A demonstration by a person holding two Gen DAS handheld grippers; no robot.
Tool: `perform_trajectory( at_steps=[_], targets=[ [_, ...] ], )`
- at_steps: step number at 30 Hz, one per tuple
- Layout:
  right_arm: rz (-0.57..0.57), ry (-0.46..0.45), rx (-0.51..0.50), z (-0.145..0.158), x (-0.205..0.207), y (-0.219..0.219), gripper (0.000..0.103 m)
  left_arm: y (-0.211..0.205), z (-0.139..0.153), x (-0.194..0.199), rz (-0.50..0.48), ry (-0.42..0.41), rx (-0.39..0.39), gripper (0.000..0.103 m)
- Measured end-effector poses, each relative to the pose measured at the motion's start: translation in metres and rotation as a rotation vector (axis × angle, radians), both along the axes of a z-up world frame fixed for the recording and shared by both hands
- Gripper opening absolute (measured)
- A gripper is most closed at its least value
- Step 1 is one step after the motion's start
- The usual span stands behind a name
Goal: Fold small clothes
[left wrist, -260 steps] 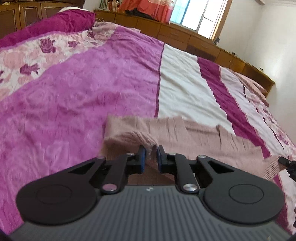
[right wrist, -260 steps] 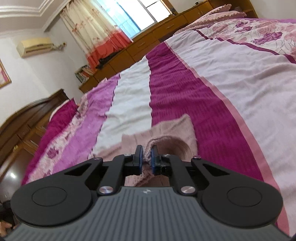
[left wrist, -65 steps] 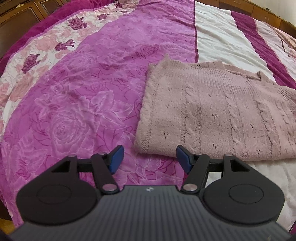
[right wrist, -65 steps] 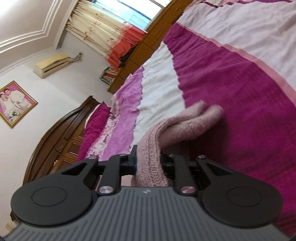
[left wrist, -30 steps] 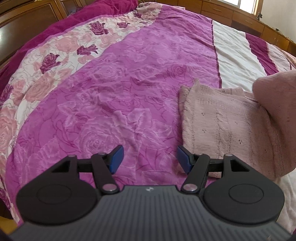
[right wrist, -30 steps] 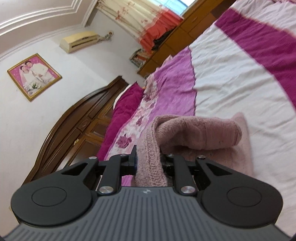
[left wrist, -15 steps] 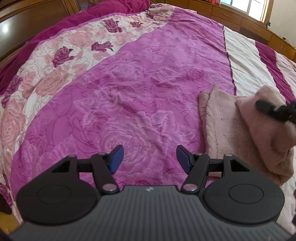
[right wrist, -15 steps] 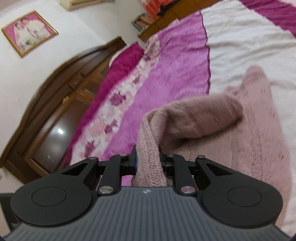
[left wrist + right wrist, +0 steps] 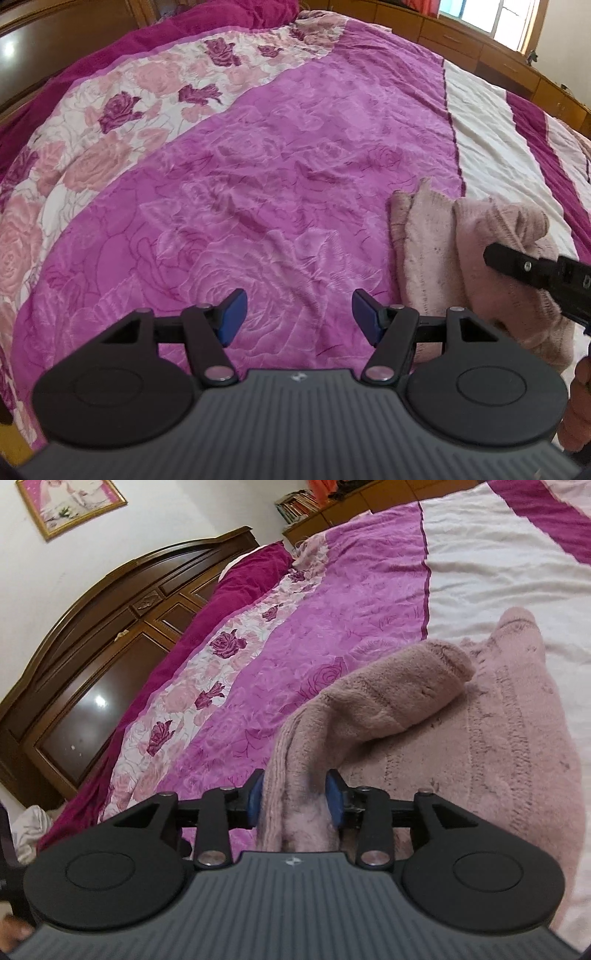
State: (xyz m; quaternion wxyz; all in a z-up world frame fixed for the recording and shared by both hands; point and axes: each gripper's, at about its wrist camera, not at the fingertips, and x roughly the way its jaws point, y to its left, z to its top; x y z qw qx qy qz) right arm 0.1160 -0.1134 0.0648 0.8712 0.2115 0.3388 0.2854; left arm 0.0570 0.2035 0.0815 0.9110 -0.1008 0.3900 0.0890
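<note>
A pale pink knitted sweater (image 9: 436, 240) lies folded on the bedspread at the right of the left wrist view. My left gripper (image 9: 297, 314) is open and empty, hovering over bare purple bedspread to the sweater's left. My right gripper (image 9: 295, 799) holds a thick fold of the sweater (image 9: 369, 709) between its blue pads, carried over the rest of the garment. The pads stand somewhat apart with the fold filling the gap. The right gripper's black finger (image 9: 535, 266) shows at the right edge of the left wrist view, above the sweater.
The bed is covered by a purple, floral, white and magenta striped bedspread (image 9: 258, 166). A dark wooden headboard (image 9: 110, 627) stands at the far left. Wooden cabinets (image 9: 480, 44) and a window run along the far side. A framed picture (image 9: 70, 502) hangs on the wall.
My right gripper has carried the sweater's fold further across and lower, and its pads have spread a little. My left gripper has drifted left, away from the sweater, still open.
</note>
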Motion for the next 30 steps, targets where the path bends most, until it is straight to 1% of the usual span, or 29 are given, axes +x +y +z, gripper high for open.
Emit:
perform_trajectory(
  at_steps=[3,8,13,20,25,28,30],
  targets=[
    [-0.007,0.000,0.011,0.004,-0.010,-0.011,0.044,-0.006,0.005,0.003,-0.021,-0.014,-0.008,0.064],
    [-0.031,-0.014,0.046,0.011,-0.031,-0.039,0.045,-0.018,0.017,0.012,-0.064,-0.042,-0.043,0.064],
    [-0.112,-0.029,0.050,0.017,-0.044,-0.072,0.045,-0.042,0.027,0.025,-0.136,-0.065,-0.018,0.064],
    [-0.234,-0.023,0.014,0.014,-0.046,-0.112,0.045,-0.076,0.021,0.050,-0.230,-0.060,-0.007,0.064],
    [-0.281,-0.018,0.025,0.008,-0.049,-0.129,0.045,-0.093,0.021,0.064,-0.295,-0.068,0.018,0.064],
    [-0.298,-0.014,0.033,0.004,-0.051,-0.136,0.045,-0.100,0.025,0.064,-0.323,-0.095,0.020,0.064],
    [-0.308,-0.006,0.040,0.001,-0.049,-0.140,0.045,-0.106,0.026,0.066,-0.344,-0.101,0.036,0.064]
  ],
)
